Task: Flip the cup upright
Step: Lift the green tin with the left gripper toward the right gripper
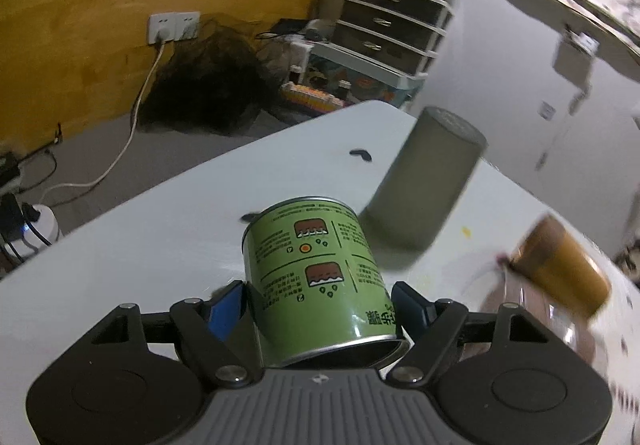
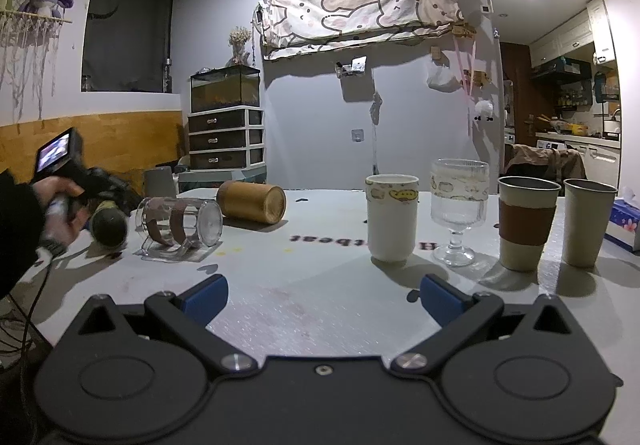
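White tabletop (image 2: 320, 297) filled the lower half of both views. At the bottom centre of my left wrist view, my left gripper (image 1: 320, 295) was clenched on the green cup (image 1: 316, 277), tilted with its open mouth toward the camera. My right gripper (image 2: 322, 295) hung released over bare table at the bottom centre of its view.

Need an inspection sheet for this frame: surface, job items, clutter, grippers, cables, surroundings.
Surface: white table, stained, printed lettering.
Job's things: green can tilted between left gripper jaws; glass mug and bamboo cup on their sides; grey cup inverted.
Clutter: four upright cups at right, tissue box.
Grippers: left shut on can; right gripper open, empty.
Cables: white cord from wall socket.
Surroundings: drawer unit, fish tank above.
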{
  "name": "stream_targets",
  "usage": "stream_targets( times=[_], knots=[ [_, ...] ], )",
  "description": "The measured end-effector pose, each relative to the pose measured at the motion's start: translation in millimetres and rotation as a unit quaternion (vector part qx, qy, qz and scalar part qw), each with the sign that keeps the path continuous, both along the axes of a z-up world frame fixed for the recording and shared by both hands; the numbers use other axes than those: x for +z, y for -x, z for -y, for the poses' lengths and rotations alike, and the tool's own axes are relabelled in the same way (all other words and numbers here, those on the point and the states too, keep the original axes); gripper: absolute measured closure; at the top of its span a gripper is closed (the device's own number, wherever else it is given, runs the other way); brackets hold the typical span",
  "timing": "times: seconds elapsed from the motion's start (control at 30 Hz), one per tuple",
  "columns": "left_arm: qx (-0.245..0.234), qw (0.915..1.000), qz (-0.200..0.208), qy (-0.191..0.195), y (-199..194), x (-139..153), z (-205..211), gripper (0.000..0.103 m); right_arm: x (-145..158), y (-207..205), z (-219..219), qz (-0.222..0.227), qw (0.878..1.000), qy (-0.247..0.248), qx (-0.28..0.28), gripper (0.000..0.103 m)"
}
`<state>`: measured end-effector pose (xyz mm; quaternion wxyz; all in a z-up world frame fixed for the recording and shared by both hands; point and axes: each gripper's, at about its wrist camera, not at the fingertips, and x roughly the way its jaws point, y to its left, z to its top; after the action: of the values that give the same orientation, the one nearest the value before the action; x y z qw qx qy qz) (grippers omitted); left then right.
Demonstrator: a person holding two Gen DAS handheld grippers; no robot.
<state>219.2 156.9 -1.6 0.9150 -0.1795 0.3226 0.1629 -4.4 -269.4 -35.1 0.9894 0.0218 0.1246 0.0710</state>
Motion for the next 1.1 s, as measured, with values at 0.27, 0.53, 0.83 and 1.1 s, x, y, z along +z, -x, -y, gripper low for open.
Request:
stream_targets(
  times=[0.27, 0.53, 0.83, 1.1],
  knots=[
    [-0.117, 0.9928, -0.005, -0.021, 70, -3, 33, 0.024, 3, 1, -5, 0.009, 1.000, -0.006, 0.010, 0.000],
    [-0.261, 0.9646, 0.002, -0.038, 101, -11, 121, 0.024, 7, 4, -1, 0.016, 1.000, -0.010, 0.005, 0.000],
    [-0.436, 0.8972, 0.044, -0.058, 107, -24, 258, 0.025, 10, 8, 19, 0.021, 0.999, -0.020, -0.028, 0.000],
    [-0.498, 0.8601, 0.078, -0.080, 115, -36, 321, 0.025, 19, 0, 47, 0.016, 0.997, -0.031, -0.062, 0.000]
  ],
)
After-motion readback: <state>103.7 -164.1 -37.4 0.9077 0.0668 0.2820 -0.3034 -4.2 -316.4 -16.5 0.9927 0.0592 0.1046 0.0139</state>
